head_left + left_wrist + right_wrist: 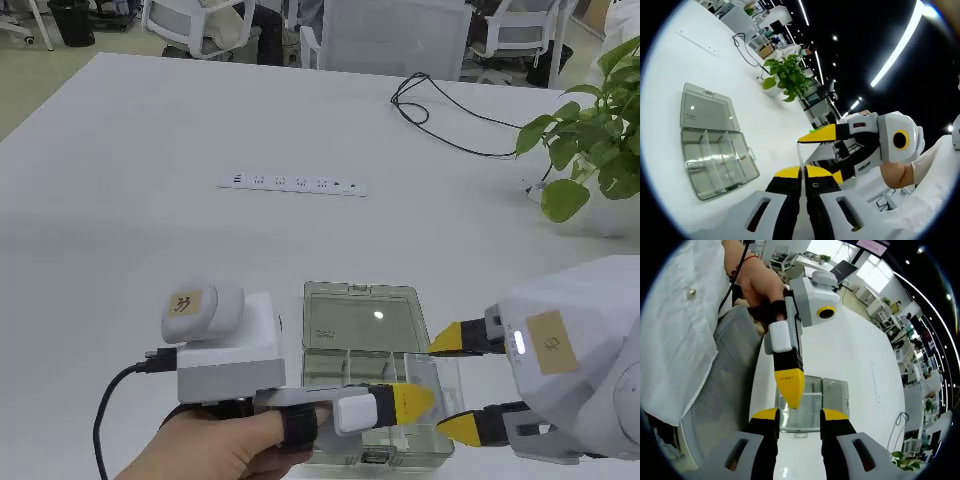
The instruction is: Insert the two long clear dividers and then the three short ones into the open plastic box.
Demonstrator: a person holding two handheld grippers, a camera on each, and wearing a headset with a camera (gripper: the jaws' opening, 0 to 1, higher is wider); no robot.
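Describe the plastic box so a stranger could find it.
On the white table, look near its front edge, between the left tool and the right tool. The plastic box lies there, clear and greyish, its lid folded open behind it; unlike the white power strip farther back, it holds clear dividers.

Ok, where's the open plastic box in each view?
Head view: box bottom centre, partly behind the left tool, which grips a clear divider.
Left gripper view: box left of centre, lid uppermost.
Right gripper view: box lower centre, behind the left tool's tip.
Shared landmark: the potted plant.
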